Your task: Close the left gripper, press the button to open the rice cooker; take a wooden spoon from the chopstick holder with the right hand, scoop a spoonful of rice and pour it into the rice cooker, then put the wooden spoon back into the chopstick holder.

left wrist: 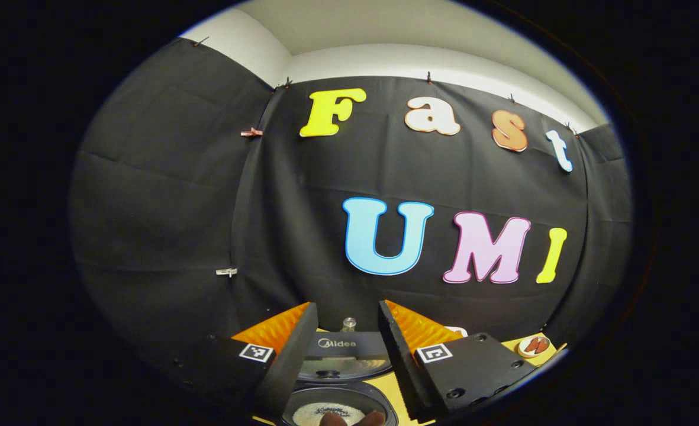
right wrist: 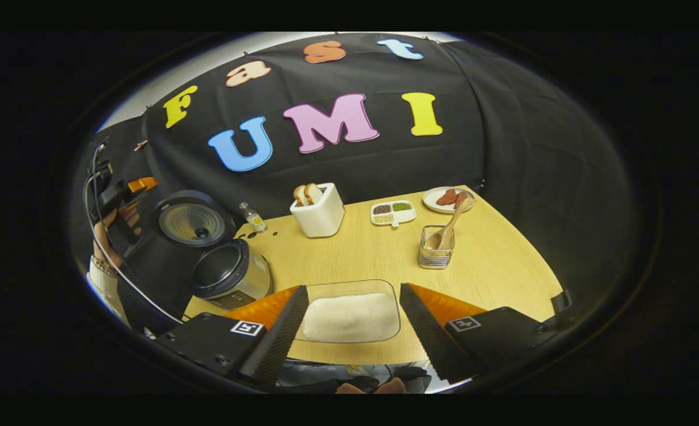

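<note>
right gripper view, rice cooker (right wrist: 231, 275) lid up, wooden spoon (right wrist: 451, 228) in chopstick holder (right wrist: 435, 248), both claws open

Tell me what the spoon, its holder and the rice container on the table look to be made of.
The light brown spoon looks like wood with a matte, unvarnished face. The square wire chopstick holder looks like shiny metal mesh, since the table shows through it. The clear rectangular container of white rice seems to be transparent plastic or glass; the view cannot settle which.

Black rice cooker (right wrist: 219, 269) with silver body; pale wood table (right wrist: 503, 266); white toaster (right wrist: 319, 214); wooden spoon (right wrist: 451, 226) light tan; white rice in clear tray (right wrist: 349, 316); white plate (right wrist: 438, 198), red food.
</note>
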The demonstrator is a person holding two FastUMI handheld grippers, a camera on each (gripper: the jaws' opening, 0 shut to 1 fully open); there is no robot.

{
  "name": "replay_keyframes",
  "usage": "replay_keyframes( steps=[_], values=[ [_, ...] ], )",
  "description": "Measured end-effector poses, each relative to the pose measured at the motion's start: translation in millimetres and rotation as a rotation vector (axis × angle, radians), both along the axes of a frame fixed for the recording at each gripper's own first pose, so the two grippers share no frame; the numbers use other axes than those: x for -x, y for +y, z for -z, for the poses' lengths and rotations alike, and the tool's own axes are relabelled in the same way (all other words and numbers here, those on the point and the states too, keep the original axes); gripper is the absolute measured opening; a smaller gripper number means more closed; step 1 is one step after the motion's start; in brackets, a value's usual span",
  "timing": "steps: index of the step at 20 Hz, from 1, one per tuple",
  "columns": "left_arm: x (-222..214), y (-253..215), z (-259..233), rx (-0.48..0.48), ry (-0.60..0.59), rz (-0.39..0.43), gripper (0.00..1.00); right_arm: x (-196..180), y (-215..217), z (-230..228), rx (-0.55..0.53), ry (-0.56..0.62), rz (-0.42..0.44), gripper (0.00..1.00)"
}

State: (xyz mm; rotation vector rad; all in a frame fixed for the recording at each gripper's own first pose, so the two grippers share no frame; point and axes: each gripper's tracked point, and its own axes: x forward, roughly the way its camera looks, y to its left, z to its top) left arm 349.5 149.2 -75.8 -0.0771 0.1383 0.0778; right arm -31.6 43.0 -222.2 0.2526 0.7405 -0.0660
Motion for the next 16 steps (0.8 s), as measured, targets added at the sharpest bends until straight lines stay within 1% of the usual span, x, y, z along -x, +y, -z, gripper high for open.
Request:
replay_keyframes(
  steps=[2, 4, 6, 7, 8, 9, 10, 12, 13, 14, 15, 16],
  values=[
    [-18, 7, 7, 0.001, 0.036, -0.021, 0.74, 1, 5, 4, -0.007, 0.018, -0.011, 0.97],
    [-30, 8, 22, 0.003, 0.099, -0.022, 0.74, -1, 10, 4, -0.012, 0.022, -0.018, 0.96],
    [-36, 5, 42, 0.004, 0.177, -0.009, 0.74, -3, 15, 9, -0.016, 0.032, -0.031, 0.97],
    [-33, 6, 52, 0.012, 0.215, -0.014, 0.74, -3, 18, 10, -0.019, 0.037, -0.037, 0.97],
    [-32, 7, 53, 0.008, 0.217, -0.021, 0.75, -4, 21, 11, -0.023, 0.039, -0.044, 0.89],
    [-30, 6, 52, -0.006, 0.217, -0.014, 0.77, -4, 23, 12, -0.024, 0.04, -0.049, 0.89],
    [-24, 3, 55, -0.011, 0.235, -0.017, 0.76, -4, 25, 13, -0.026, 0.042, -0.054, 0.97],
    [-12, 0, 60, -0.033, 0.25, 0.0, 0.77, -5, 28, 17, -0.038, 0.046, -0.055, 0.97],
    [-2, -3, 61, -0.044, 0.253, 0.011, 0.77, -6, 29, 17, -0.049, 0.047, -0.051, 0.89],
    [7, -5, 64, -0.051, 0.257, 0.02, 0.77, -7, 31, 18, -0.063, 0.048, -0.047, 0.89],
    [18, -7, 67, -0.051, 0.269, 0.023, 0.77, -7, 32, 20, -0.074, 0.051, -0.042, 0.96],
    [30, -10, 73, -0.042, 0.281, 0.026, 0.77, -8, 34, 21, -0.083, 0.053, -0.039, 0.97]
  ],
)
